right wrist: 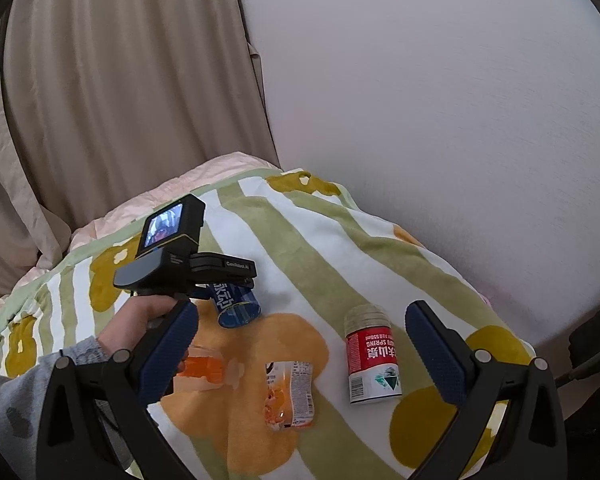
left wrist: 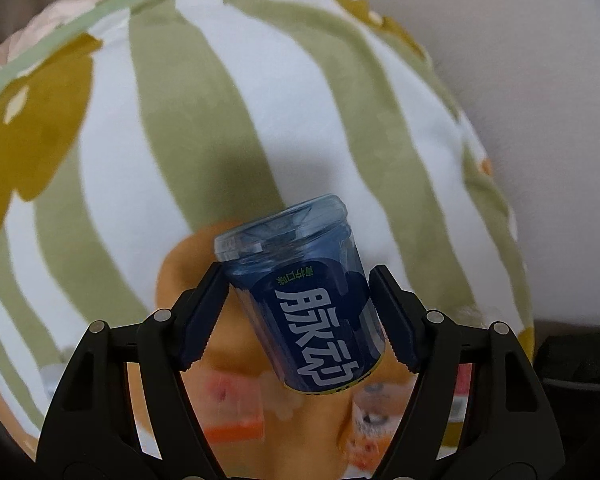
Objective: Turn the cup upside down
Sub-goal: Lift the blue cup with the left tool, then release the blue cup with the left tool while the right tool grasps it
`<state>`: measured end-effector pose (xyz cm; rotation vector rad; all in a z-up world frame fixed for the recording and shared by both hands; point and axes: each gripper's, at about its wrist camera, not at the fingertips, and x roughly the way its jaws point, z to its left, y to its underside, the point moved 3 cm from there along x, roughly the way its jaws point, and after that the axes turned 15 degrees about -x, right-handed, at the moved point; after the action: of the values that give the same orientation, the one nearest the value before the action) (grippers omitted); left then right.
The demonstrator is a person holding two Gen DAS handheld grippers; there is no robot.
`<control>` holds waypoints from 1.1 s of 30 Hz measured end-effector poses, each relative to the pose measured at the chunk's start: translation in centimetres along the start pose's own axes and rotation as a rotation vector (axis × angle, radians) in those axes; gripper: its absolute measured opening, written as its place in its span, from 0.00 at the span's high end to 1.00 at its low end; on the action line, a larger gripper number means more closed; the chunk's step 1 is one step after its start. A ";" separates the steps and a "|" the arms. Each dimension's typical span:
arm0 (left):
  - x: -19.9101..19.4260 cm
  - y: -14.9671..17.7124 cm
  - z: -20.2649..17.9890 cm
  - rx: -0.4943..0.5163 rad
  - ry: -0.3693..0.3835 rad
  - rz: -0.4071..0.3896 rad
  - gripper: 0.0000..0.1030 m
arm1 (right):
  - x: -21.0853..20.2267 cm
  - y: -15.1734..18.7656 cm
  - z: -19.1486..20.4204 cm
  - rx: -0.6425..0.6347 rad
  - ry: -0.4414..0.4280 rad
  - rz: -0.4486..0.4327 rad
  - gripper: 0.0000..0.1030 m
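Note:
A blue plastic cup [left wrist: 306, 300] with white lettering is held between my left gripper's [left wrist: 296, 300] dark pads, lifted above the cloth and tilted. The cup's clear ribbed end points away from the camera and the open rim points back toward it. In the right wrist view the same cup [right wrist: 236, 306] hangs tilted under the left gripper unit [right wrist: 180, 256], open end toward the cloth. My right gripper [right wrist: 300, 356] is open and empty, low over the cloth, with nothing between its fingers.
A flowered green, white and orange cloth [right wrist: 300, 240] covers the surface. On it stand a red-and-white cup [right wrist: 372, 356], bottom up, an orange printed cup [right wrist: 288, 396] and an orange cup [right wrist: 202, 368] near the person's left hand. A wall and a curtain [right wrist: 120, 80] lie behind.

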<state>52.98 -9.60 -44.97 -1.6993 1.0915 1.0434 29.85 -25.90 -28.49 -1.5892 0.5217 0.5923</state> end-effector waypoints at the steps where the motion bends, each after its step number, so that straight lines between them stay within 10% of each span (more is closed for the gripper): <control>1: -1.0 0.2 0.0 0.006 0.004 -0.008 0.32 | -0.4 -0.1 0.1 -0.001 -0.003 -0.005 0.00; 13: -11.3 14.7 3.5 0.039 -0.007 0.004 0.32 | -6.5 0.6 0.7 -0.068 -0.095 -0.034 0.00; 23: -5.1 24.5 9.1 -0.037 -0.055 0.105 0.32 | -7.0 6.4 2.0 -0.124 -0.156 0.022 0.00; 33: -1.7 26.8 10.6 -0.016 -0.061 0.074 0.18 | -5.8 11.5 2.5 -0.154 -0.193 0.075 0.00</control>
<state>25.15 -6.50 -52.14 -1.6393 1.1169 1.1459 17.82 -24.58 -33.64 -1.6416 0.4001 0.8506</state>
